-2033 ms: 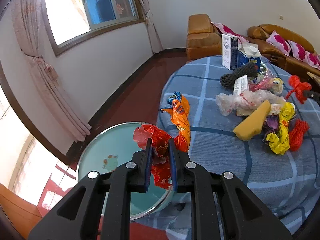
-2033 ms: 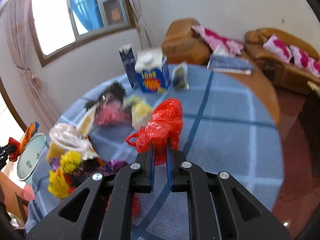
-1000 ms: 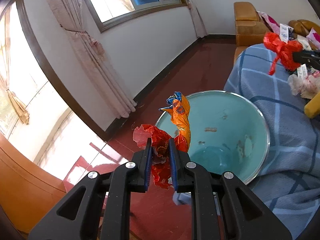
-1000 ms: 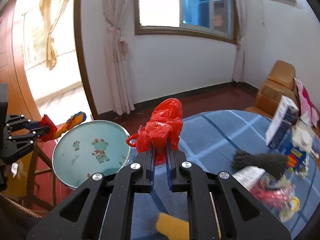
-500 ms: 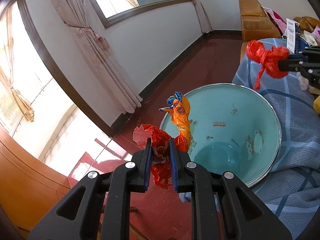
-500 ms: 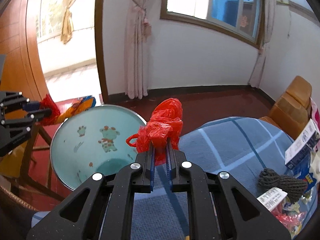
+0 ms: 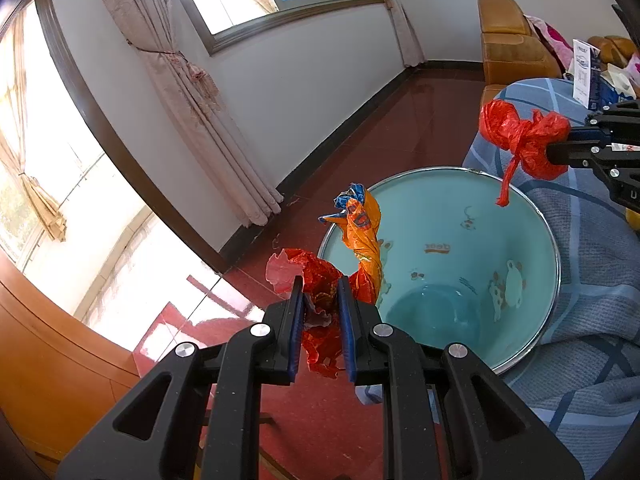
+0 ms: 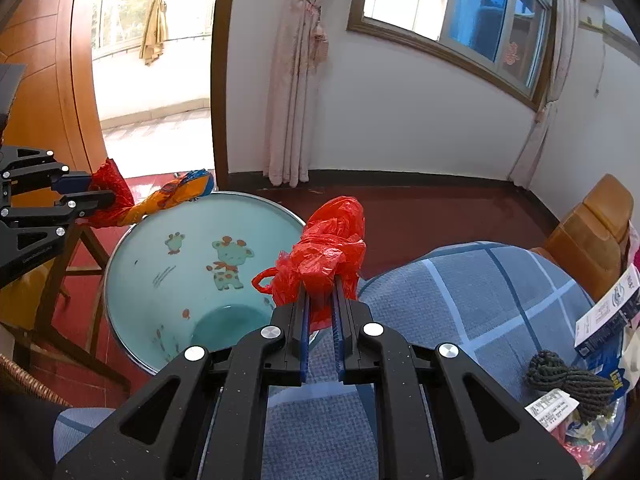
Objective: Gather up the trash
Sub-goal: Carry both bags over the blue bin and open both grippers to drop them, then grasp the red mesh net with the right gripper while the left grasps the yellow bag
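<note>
Holding both pieces of trash at the teal basin point(image 7: 540, 236), ready to drop.
My left gripper point(image 7: 319, 312) clamps the twisted orange wrapper point(image 7: 362, 236) over the near rim; my right gripper point(image 8: 320, 312) pinches the red plastic bag point(image 8: 328, 248) beside the far rim, so each can fall inside.

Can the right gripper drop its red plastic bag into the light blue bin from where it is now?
Probably yes. The right gripper holds the red plastic bag near the rim of the light blue bin, whose mouth is open and looks empty. A small move toward the bin may help.
</note>
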The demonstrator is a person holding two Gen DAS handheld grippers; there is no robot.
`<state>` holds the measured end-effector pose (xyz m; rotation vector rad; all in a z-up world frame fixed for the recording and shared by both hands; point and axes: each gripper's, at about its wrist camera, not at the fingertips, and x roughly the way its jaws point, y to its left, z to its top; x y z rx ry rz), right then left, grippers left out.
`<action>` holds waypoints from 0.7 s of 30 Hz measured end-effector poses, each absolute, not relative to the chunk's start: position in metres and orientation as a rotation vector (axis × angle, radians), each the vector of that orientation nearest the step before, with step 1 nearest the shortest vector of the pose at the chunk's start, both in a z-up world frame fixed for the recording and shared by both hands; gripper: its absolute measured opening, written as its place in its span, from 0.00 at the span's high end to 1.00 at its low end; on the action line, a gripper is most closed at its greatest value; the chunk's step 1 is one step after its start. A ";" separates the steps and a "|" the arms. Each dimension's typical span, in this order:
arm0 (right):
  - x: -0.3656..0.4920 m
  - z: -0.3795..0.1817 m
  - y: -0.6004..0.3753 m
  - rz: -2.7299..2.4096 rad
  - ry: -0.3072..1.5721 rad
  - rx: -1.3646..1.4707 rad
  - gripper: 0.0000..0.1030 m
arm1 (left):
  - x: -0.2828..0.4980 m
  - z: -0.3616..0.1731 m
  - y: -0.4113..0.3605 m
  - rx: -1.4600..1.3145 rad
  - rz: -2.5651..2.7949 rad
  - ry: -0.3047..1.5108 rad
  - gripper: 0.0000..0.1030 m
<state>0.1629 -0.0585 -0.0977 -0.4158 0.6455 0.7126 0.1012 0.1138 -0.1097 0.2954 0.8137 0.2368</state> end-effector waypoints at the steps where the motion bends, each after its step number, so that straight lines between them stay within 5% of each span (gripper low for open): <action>1: 0.162 -0.098 -0.059 0.714 0.647 -0.417 0.90 | 0.101 -0.110 0.114 0.296 0.236 0.814 0.84; 12: 0.160 -0.100 -0.055 0.745 0.667 -0.438 0.88 | 0.101 -0.108 0.111 0.285 0.219 0.807 0.76; 13: 0.160 -0.101 -0.054 0.754 0.674 -0.440 0.83 | 0.100 -0.107 0.109 0.283 0.209 0.802 0.75; 14: 0.160 -0.101 -0.054 0.758 0.676 -0.445 0.65 | 0.100 -0.107 0.108 0.280 0.203 0.799 0.74; 16: 0.157 -0.102 -0.053 0.755 0.663 -0.452 0.51 | 0.099 -0.105 0.105 0.276 0.193 0.785 0.53; 21: 0.157 -0.102 -0.058 0.739 0.665 -0.443 0.51 | 0.099 -0.103 0.102 0.272 0.187 0.772 0.48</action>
